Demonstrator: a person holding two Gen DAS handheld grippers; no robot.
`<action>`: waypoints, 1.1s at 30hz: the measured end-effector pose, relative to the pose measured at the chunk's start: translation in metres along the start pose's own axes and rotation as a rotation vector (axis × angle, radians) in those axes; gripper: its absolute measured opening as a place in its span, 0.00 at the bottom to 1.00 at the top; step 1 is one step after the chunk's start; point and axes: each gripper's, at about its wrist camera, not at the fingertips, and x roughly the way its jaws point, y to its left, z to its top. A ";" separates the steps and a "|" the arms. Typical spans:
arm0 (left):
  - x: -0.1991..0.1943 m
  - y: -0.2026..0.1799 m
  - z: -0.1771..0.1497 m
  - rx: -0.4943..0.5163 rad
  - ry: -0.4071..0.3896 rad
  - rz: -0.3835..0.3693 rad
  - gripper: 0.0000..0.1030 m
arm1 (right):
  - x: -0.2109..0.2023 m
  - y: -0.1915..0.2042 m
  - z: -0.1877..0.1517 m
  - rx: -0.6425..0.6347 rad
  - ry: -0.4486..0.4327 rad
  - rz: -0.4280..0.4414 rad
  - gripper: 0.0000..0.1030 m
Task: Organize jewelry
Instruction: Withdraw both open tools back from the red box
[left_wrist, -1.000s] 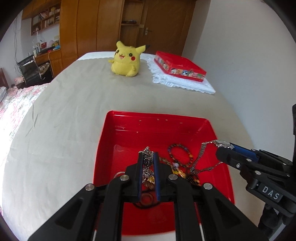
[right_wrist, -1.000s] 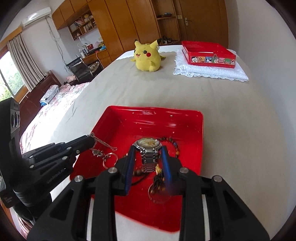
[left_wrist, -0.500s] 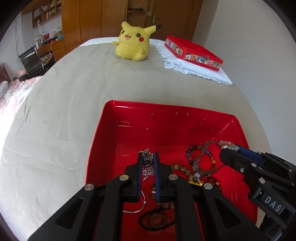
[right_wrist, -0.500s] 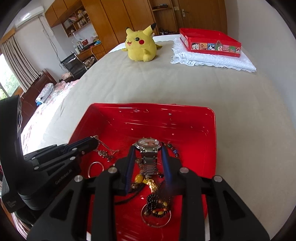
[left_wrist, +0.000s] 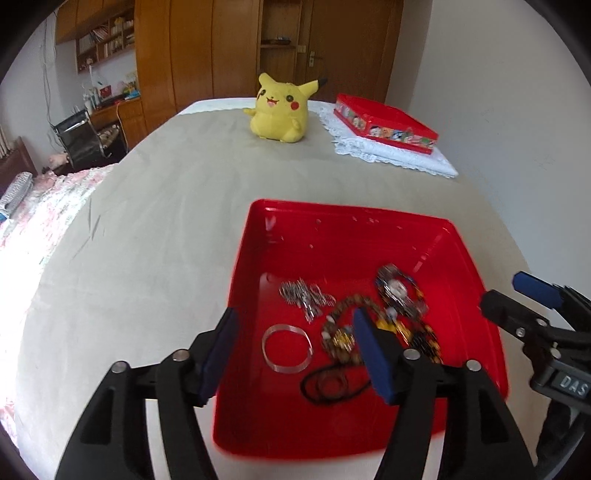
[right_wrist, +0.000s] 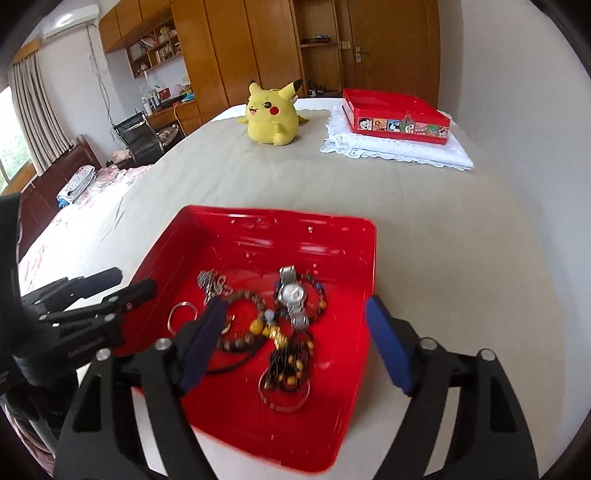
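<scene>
Over the red tray (left_wrist: 255, 236) on the bed, my left hand-held gripper (left_wrist: 291, 354) and right hand-held gripper (right_wrist: 295, 343) hang spread apart, empty. Inside the tray: one wristwatch (right_wrist: 292, 295), one silver chain (left_wrist: 304, 293), two bangles, several tangled bead bracelets. Lifting one could drag its neighbours.

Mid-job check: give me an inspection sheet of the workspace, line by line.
Surface: beige bedcover.
Job's things: open red plastic tray holding silver wristwatch, silver chain, clear bangle, brown bead bracelets, black cord loop.
Clutter: yellow Pikachu plush; red cartoon tin on white lace cloth.
Grippers: left gripper and right gripper open, empty, above tray.
Cables: nothing seen.
Surroundings: wooden wardrobe, wall.
</scene>
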 end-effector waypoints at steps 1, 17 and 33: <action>-0.007 -0.001 -0.007 0.004 -0.002 0.012 0.67 | -0.004 0.002 -0.004 -0.003 0.005 0.005 0.82; -0.075 -0.003 -0.065 0.051 -0.077 0.075 0.85 | -0.040 0.021 -0.053 -0.004 0.065 -0.005 0.92; -0.052 0.019 -0.081 -0.019 0.147 0.060 0.96 | -0.016 0.021 -0.091 0.082 0.330 -0.007 0.94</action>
